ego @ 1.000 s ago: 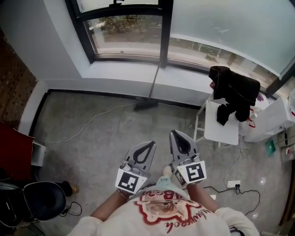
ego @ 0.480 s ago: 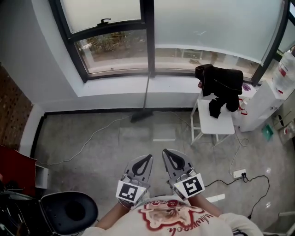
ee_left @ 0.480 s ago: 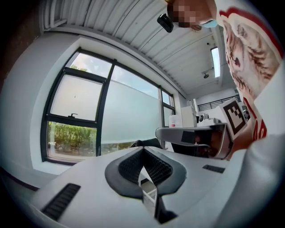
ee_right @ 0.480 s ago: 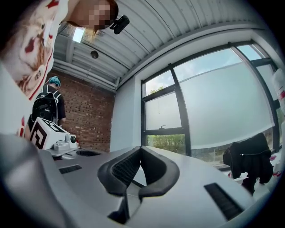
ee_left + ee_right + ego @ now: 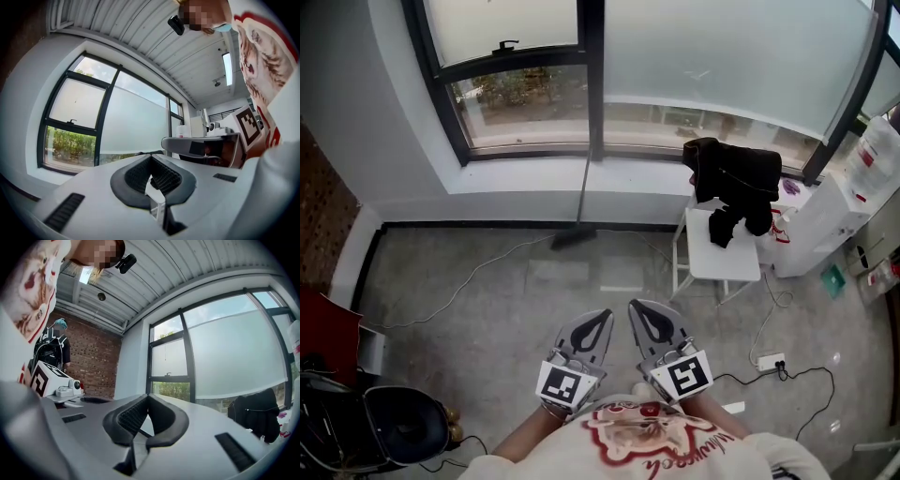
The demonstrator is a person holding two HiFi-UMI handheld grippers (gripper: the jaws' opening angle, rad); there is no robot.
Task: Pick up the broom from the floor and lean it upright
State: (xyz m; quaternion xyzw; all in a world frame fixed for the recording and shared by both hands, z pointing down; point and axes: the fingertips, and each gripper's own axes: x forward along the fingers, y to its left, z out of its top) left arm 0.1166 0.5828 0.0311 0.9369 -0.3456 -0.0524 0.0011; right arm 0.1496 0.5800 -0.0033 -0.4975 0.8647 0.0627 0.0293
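Note:
The broom stands upright with its thin handle leaning against the window sill and its dark head on the floor by the wall. My left gripper and right gripper are side by side close to my body, well short of the broom. Both are shut with nothing between the jaws. In the left gripper view the left gripper shows its pads meeting at the tip. In the right gripper view the right gripper is closed the same way. Neither touches the broom.
A white chair with dark clothing draped on it stands at the right of the broom. A thin cable runs across the concrete floor. A power strip lies at the right, a black stool at the lower left.
The view has shifted: the broom and the chair now sit further left in the picture and more of the window shows. Both grippers stay shut and empty before the body.

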